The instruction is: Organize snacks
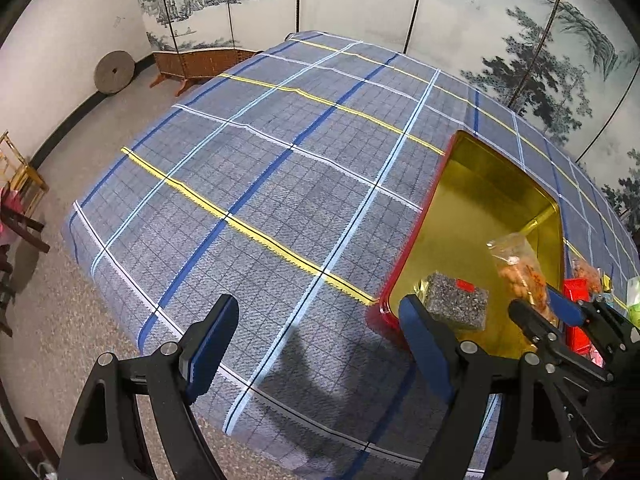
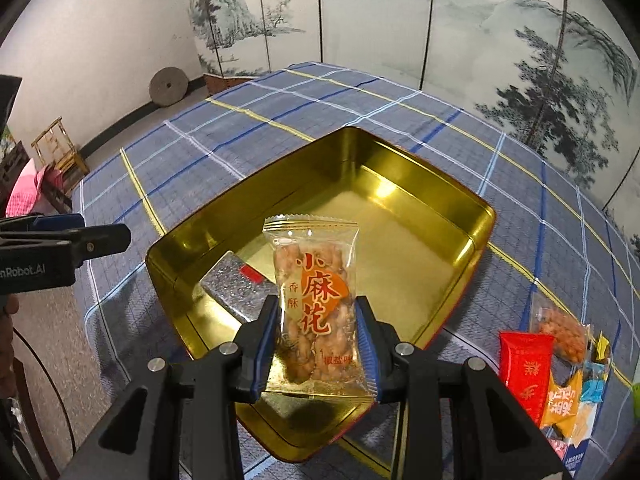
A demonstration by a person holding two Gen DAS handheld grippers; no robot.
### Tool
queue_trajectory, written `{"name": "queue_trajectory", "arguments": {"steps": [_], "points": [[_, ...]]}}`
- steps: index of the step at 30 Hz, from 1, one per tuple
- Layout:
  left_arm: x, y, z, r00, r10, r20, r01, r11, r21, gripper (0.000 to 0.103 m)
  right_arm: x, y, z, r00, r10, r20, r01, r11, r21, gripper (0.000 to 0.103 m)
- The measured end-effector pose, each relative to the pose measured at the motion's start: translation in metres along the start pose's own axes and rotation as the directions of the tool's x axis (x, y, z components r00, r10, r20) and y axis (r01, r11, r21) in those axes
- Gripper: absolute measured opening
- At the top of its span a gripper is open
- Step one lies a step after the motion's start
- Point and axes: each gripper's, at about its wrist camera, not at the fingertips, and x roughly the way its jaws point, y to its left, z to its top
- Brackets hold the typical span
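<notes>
My right gripper [image 2: 318,340] is shut on a clear packet of fried dough twists [image 2: 314,300] with orange lettering, held upright over the near part of a gold tin box [image 2: 420,184] with a red outside. A grey speckled snack bar [image 2: 236,286] lies in the box's near left corner. In the left wrist view the same packet [image 1: 520,268], box [image 1: 480,184] and bar [image 1: 456,300] show at the right, with the right gripper [image 1: 548,312] closed on the packet. My left gripper [image 1: 316,344] is open and empty above the blue plaid tablecloth, left of the box.
A pile of wrapped snacks lies on the cloth right of the box: a red packet [image 2: 524,368], an orange one [image 2: 560,400], another clear dough-twist packet [image 2: 560,332]. A painted folding screen [image 2: 360,20] stands behind the table. The table's left edge drops to a speckled floor [image 1: 60,320].
</notes>
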Motion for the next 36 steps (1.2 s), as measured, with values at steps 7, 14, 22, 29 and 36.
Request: {"name": "queue_trajectory", "arguments": {"steps": [7,14,22,29,36], "points": [[-0.002,-0.002,-0.001,1.0,-0.004,0.0,0.004,1.0,0.005,0.079,0.008,0.003,-0.001,1.0,0.003,-0.016,-0.003,1.0,0.003,0.037],[-0.002,-0.002,-0.004,1.0,-0.002,-0.006,0.002,1.0,0.006,0.079,0.014,0.005,-0.002,1.0,0.003,-0.025,-0.003,1.0,0.005,0.037],[-0.001,-0.006,-0.008,1.0,-0.01,-0.016,0.01,1.0,0.013,0.079,0.014,0.009,-0.003,1.0,0.007,-0.02,-0.007,1.0,-0.009,0.038],[-0.006,-0.021,-0.01,0.999,-0.034,-0.006,0.034,0.999,0.041,0.079,-0.006,0.0,-0.005,0.999,0.036,0.017,-0.037,0.999,0.026,0.04],[-0.013,-0.054,-0.015,0.998,-0.068,-0.005,0.068,0.992,0.108,0.079,-0.046,-0.037,-0.028,0.998,-0.004,0.064,-0.003,0.996,0.095,0.04]]}}
